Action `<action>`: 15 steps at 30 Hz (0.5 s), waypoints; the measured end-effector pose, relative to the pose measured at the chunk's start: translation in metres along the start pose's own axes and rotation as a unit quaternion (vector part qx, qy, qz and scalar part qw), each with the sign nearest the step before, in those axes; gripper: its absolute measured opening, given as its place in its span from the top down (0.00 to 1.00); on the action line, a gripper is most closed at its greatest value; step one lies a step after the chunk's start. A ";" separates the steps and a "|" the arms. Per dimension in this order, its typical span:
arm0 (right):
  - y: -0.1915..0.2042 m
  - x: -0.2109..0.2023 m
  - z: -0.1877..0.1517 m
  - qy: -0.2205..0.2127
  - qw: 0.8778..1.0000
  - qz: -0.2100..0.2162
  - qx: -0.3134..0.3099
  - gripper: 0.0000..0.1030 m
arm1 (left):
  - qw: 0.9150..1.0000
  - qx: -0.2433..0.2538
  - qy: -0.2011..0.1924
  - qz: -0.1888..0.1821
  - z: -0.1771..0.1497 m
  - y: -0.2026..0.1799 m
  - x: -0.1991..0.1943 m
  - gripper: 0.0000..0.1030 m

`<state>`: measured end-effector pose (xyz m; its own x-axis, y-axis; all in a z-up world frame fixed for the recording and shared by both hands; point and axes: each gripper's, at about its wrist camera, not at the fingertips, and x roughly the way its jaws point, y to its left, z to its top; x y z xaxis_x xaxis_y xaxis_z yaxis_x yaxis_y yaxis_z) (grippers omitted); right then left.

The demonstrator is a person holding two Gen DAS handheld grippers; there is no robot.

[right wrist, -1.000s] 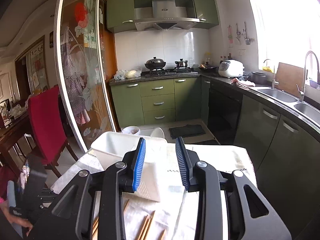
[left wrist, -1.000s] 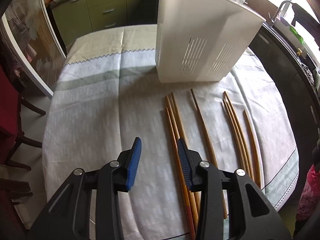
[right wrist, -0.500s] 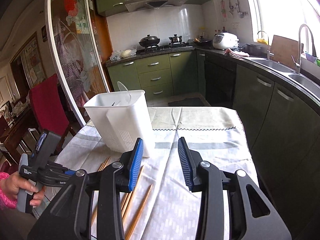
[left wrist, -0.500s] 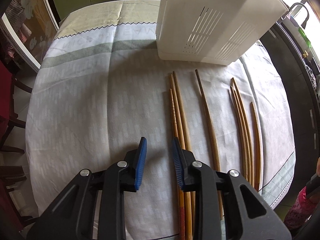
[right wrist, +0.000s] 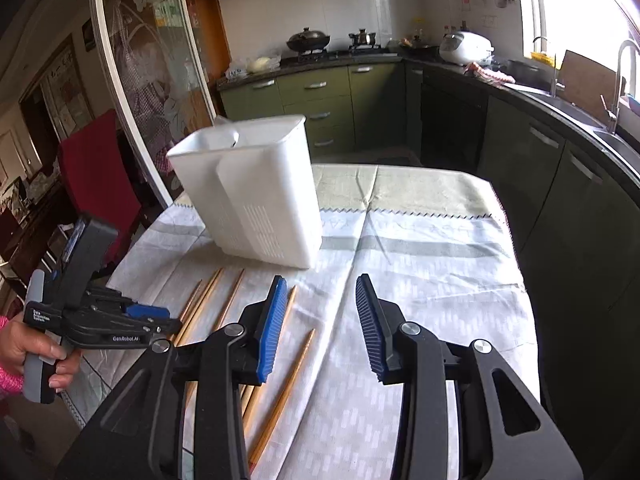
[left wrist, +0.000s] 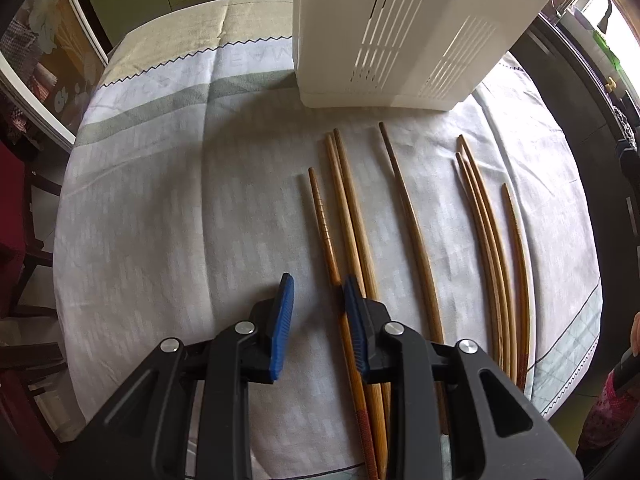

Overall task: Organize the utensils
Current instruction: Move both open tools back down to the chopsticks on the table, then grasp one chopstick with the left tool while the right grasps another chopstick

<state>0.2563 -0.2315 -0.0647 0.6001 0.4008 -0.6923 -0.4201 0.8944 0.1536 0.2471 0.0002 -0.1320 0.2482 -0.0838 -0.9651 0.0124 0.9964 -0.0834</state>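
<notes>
Since the chopsticks [left wrist: 352, 216] lie loose on the cloth [left wrist: 180, 200] at six o'clock from the white holder [left wrist: 400, 32], your left gripper [left wrist: 316, 292] hovers part-open beside the leftmost stick, ready to pinch it; your right gripper [right wrist: 320, 292] waits wide, empty.

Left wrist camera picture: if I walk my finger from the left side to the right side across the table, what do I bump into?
Bare tablecloth → short ringed chopstick → pair of long chopsticks → single dark chopstick → pair of chopsticks → last lone chopstick. The white utensil holder stands farther back, above the middle.
</notes>
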 end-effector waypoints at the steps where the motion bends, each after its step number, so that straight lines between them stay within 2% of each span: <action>1: 0.003 0.008 -0.002 0.024 1.000 0.004 -0.002 0.65 | 1.000 0.000 0.002 0.002 0.000 0.001 0.000 0.75; 5: 0.014 0.049 -0.012 0.137 0.990 0.027 -0.006 0.65 | 1.000 0.004 0.008 0.008 0.000 0.003 0.001 0.75; 8: 0.017 0.077 -0.023 0.201 0.979 0.020 -0.006 0.66 | 1.000 0.008 0.010 0.008 -0.002 0.006 0.001 0.75; 13: 0.026 0.100 -0.033 0.250 0.968 -0.011 -0.017 0.71 | 1.000 0.020 0.011 0.010 -0.005 0.010 -0.001 0.75; 15: 0.031 0.102 -0.034 0.251 0.967 -0.026 -0.027 0.71 | 1.000 0.025 0.011 0.013 -0.006 0.009 -0.001 0.75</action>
<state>0.2814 -0.1699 -0.1547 0.2204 0.1965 -0.9554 -0.4422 0.8932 0.0817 0.2413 0.0092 -0.1332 0.2277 -0.0575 -0.9720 0.0541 0.9975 -0.0463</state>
